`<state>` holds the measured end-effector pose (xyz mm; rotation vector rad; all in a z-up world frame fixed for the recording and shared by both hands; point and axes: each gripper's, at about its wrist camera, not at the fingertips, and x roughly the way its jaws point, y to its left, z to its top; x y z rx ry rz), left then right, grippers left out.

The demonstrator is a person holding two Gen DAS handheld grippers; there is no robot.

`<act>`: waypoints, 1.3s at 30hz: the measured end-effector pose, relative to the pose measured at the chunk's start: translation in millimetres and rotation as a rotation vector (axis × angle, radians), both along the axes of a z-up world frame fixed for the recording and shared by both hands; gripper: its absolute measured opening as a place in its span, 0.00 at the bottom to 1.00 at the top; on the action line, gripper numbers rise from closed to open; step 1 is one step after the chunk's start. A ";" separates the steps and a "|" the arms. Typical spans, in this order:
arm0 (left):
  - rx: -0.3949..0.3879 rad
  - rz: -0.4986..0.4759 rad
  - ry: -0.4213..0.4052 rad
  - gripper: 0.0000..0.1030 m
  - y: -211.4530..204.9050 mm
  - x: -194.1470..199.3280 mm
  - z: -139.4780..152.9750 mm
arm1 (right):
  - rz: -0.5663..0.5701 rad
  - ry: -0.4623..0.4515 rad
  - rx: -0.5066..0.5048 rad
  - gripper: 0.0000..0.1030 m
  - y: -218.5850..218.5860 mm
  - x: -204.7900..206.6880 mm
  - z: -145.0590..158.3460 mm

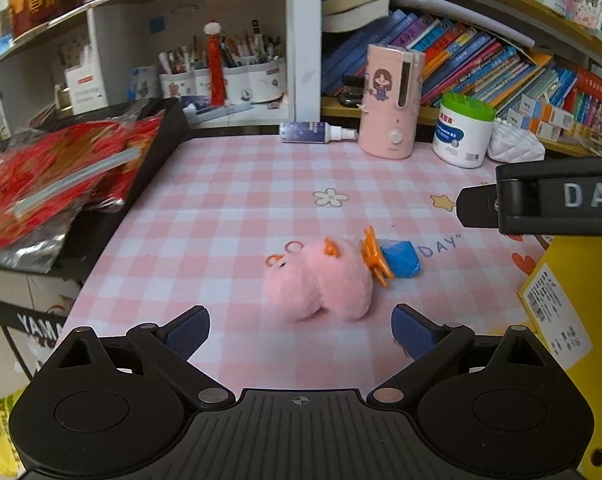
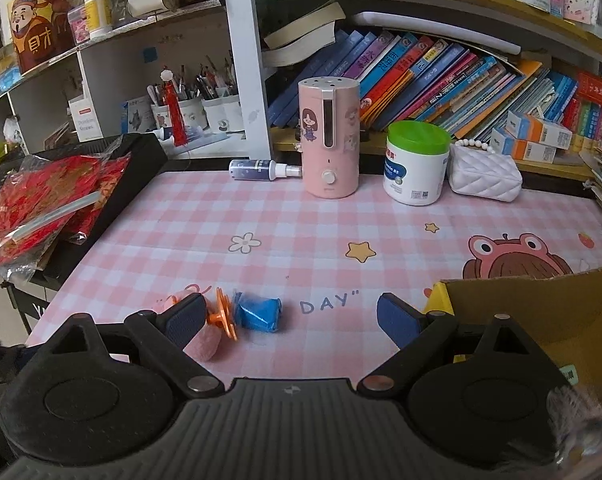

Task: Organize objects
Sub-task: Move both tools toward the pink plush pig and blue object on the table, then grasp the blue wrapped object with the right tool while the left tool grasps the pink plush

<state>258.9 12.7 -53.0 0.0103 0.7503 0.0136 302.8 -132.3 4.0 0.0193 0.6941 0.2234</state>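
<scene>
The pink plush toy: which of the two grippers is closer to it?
Left. The left gripper sits open right before the pink plush toy; the right gripper, also open, is off to its side.

Plush toy point(image 1: 319, 280) on the mat point(image 1: 237, 208) — clip point(image 1: 375, 256) touching its right.
</scene>
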 end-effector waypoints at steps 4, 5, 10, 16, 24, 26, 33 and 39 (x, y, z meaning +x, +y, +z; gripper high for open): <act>0.025 -0.014 -0.003 0.96 -9.5 21.6 -7.7 | -0.020 0.009 0.010 0.90 -1.0 6.9 -1.5; 0.035 -0.021 -0.001 0.96 -12.3 27.2 -10.2 | -0.023 0.008 0.014 0.90 -1.3 8.7 -1.3; 0.056 -0.042 0.022 0.96 -20.6 52.9 -21.6 | -0.032 -0.011 0.013 0.90 -2.9 16.3 1.7; 0.060 -0.053 0.046 0.96 -22.3 70.4 -32.4 | -0.068 0.006 0.013 0.89 -9.3 28.9 0.4; 0.010 -0.053 0.074 0.74 -2.4 62.7 -37.0 | -0.080 0.041 0.019 0.89 -7.6 36.6 -8.8; 0.009 -0.043 0.055 0.74 7.0 52.2 -30.9 | -0.073 0.047 0.015 0.89 -3.4 36.7 -10.8; -0.095 0.085 0.023 0.74 48.8 7.4 -9.9 | -0.013 0.061 -0.026 0.89 21.3 38.3 -21.2; -0.109 0.142 -0.006 0.74 66.6 -26.2 3.9 | 0.058 0.079 -0.069 0.89 48.5 37.6 -38.7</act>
